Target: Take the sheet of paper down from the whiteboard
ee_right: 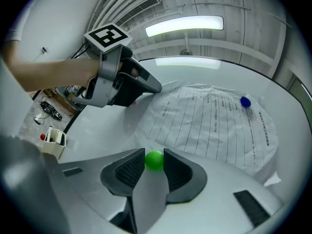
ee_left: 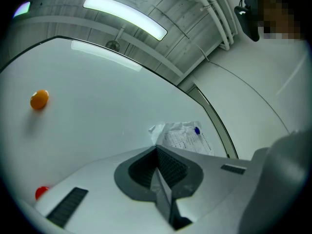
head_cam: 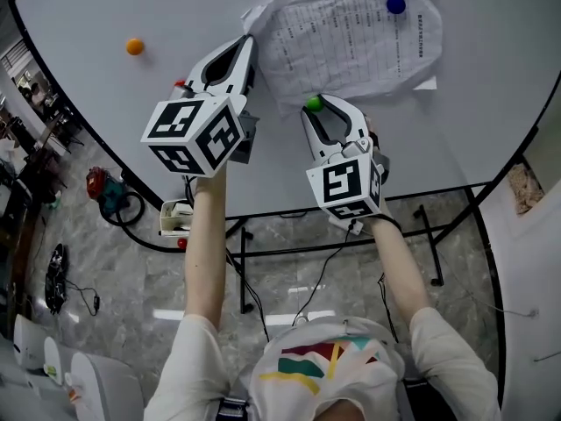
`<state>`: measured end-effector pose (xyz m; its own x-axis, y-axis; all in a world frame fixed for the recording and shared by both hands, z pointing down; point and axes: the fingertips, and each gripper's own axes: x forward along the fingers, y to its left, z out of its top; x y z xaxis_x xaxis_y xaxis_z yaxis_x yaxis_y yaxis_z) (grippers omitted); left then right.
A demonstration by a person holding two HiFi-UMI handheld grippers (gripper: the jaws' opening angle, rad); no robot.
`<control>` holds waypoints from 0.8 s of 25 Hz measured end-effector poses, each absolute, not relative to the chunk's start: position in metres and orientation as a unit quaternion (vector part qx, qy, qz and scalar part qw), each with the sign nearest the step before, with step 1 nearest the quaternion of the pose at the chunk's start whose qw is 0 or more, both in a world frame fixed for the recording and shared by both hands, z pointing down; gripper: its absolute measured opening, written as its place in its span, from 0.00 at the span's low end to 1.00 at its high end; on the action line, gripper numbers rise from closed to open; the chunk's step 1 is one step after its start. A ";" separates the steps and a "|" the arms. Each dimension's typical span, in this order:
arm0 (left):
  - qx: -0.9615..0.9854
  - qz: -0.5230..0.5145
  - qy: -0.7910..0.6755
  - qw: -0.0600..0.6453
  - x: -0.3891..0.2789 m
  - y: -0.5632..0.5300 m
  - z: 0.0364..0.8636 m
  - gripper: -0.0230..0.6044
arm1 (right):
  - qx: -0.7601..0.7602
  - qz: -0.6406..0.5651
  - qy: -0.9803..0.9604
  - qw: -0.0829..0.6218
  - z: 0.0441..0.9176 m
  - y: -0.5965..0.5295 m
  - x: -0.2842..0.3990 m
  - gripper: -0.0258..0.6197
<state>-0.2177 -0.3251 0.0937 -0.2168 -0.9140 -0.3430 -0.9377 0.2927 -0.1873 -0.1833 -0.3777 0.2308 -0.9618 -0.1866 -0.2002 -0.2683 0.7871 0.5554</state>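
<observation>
Bright, even light comes from long ceiling tube lamps, mirrored as a pale band on the whiteboard without harsh glare. Shadows are faint and soft. Both gripper views bow strongly outward, with dark corners and a blurred foreground.

Print on the sheet of paper is too small to read. The left hand-held gripper covers its lower edge.

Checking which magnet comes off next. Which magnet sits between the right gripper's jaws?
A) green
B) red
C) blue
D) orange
A: the right gripper is closed on the green magnet, while the blue magnet sits apart, on the paper.
</observation>
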 end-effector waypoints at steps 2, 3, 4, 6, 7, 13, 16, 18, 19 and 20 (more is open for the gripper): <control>-0.592 0.031 0.781 0.197 -0.218 -0.324 0.094 0.11 | -0.114 0.306 0.944 0.055 0.246 -0.378 -0.183 0.24; -0.591 0.030 0.782 0.198 -0.218 -0.324 0.093 0.11 | -0.113 0.310 0.943 0.051 0.253 -0.379 -0.184 0.24; -0.590 0.029 0.782 0.199 -0.218 -0.324 0.093 0.11 | -0.113 0.314 0.941 0.049 0.259 -0.379 -0.184 0.24; -0.590 0.030 0.781 0.200 -0.218 -0.324 0.093 0.11 | -0.113 0.322 0.939 0.048 0.266 -0.380 -0.184 0.24; -0.590 0.031 0.781 0.201 -0.218 -0.324 0.093 0.11 | -0.113 0.324 0.938 0.049 0.268 -0.381 -0.184 0.24; -0.590 0.037 0.781 0.204 -0.218 -0.325 0.094 0.11 | -0.106 0.303 0.946 0.045 0.267 -0.379 -0.181 0.25; -0.587 0.039 0.783 0.203 -0.218 -0.323 0.096 0.11 | -0.100 0.315 0.942 0.062 0.241 -0.371 -0.162 0.25; -0.582 0.037 0.785 0.206 -0.218 -0.323 0.096 0.11 | -0.108 0.333 0.931 0.102 0.205 -0.374 -0.143 0.25; -0.582 0.036 0.786 0.207 -0.217 -0.324 0.096 0.11 | -0.116 0.337 0.926 0.127 0.183 -0.382 -0.133 0.25; -0.583 0.035 0.785 0.206 -0.217 -0.324 0.096 0.11 | -0.129 0.335 0.922 0.147 0.161 -0.392 -0.124 0.25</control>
<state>-0.2171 -0.3243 0.0961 -0.2362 -0.9005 -0.3652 -0.9296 0.3188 -0.1850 -0.1243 -0.3925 0.1609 -0.9235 -0.1394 -0.3574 -0.3364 0.7420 0.5799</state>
